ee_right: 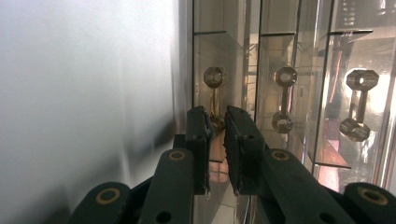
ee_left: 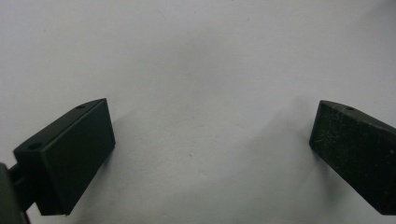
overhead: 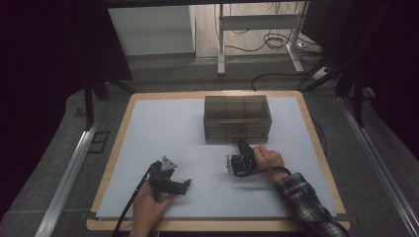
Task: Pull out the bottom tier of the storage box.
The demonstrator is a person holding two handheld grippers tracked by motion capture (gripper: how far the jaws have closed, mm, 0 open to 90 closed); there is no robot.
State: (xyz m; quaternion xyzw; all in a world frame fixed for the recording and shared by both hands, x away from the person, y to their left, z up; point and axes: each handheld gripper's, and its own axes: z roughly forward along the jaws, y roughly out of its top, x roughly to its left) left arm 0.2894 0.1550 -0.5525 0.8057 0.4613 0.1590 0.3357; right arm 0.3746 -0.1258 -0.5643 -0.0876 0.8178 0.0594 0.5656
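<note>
Right hand-held gripper (ee_right: 215,122) pinches a handle (ee_right: 214,100) on the drawer box (overhead: 237,118), likely to pull; left hand-held gripper (ee_left: 210,154) rests wide open, empty, nearer the desk's (overhead: 163,128) front edge.

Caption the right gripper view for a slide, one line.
Right gripper closed on the lowest drawer handle of a clear drawer box.

We see a clear, glossy plastic drawer box (overhead: 237,118) with a smoky tint, its faceted handles (ee_right: 215,99) looking like transparent amber plastic. The table (overhead: 118,148) shows a pale wood edge under a matt, smooth light sheet (overhead: 168,133). The jaws are matt black, the right one in the left gripper view faintly scuffed. The sleeve (overhead: 306,205) is checked cloth.
</note>
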